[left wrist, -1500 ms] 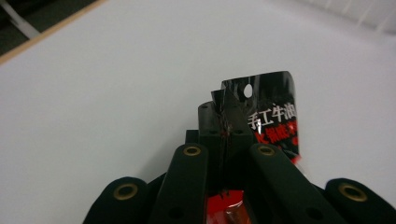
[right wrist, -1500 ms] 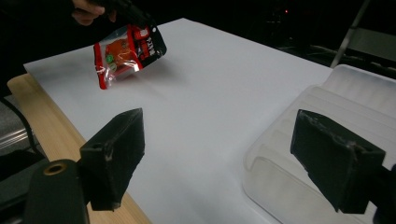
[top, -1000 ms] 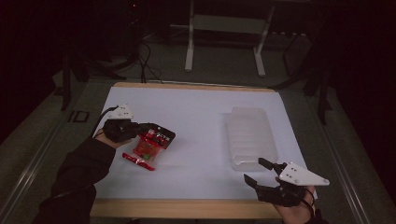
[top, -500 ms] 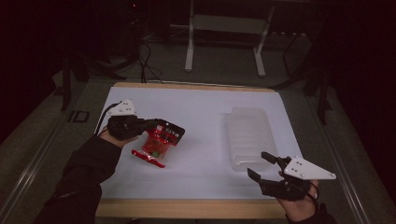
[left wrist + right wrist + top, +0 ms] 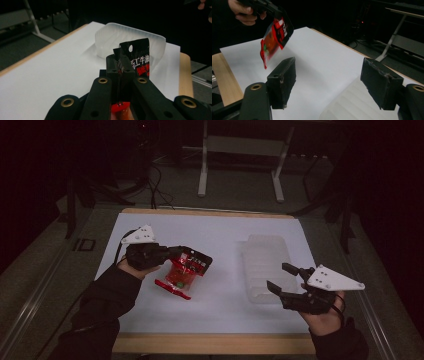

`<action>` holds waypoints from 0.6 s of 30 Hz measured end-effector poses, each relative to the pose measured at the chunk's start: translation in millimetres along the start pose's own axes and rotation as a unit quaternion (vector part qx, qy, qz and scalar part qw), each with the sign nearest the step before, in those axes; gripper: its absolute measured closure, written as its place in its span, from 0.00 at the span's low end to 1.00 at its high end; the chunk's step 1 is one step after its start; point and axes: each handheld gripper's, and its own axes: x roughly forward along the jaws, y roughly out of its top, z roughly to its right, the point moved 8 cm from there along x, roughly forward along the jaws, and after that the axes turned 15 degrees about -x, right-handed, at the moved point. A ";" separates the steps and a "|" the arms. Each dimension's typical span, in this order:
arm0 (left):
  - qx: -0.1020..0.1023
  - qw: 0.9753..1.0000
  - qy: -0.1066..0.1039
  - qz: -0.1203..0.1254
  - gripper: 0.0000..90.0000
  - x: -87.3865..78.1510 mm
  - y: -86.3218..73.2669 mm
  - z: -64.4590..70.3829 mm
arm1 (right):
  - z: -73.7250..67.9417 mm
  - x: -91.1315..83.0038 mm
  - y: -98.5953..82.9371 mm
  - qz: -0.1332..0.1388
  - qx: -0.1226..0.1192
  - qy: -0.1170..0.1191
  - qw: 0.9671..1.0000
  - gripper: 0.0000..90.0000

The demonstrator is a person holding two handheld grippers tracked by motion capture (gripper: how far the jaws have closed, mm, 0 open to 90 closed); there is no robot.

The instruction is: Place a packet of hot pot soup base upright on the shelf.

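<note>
Your left gripper (image 5: 187,255) had its jaws pressed together on the black top edge of a red snack packet (image 5: 181,272), pinching only a thin strip of the seal just beside the hang hole, as the left gripper view showed (image 5: 119,72). The packet hung below and ahead of those jaws, clear of the white table cover (image 5: 220,310), tilted with its lower red edge trailing back toward your forearm. With so little film between the pads, my judgement was that the packet could slip or tear loose if you swung it fast, and its dangling lower end could catch on the tray wall and fold under instead of going in. Ahead of that gripper, well apart from it, the translucent plastic tray (image 5: 267,267) lay on the cover; its ribbed inside looked empty, though the haze of the plastic made that hard to confirm. Your right gripper (image 5: 284,279) had its jaws spread wide with nothing between them, held just over the near corner of the tray. Nudging that corner could shift the light tray out from under the incoming packet.
</note>
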 end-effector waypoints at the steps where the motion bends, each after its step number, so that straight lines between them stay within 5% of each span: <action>1: 0.001 1.000 -0.003 0.003 0.99 0.8 0.5 2.0 | 2.4 1.8 2.7 0.001 -0.003 0.000 1.000 0.31; 18: 0.019 0.998 -0.040 0.035 0.99 27.3 10.8 40.2 | 13.4 38.9 20.5 0.002 0.012 0.046 0.999 0.32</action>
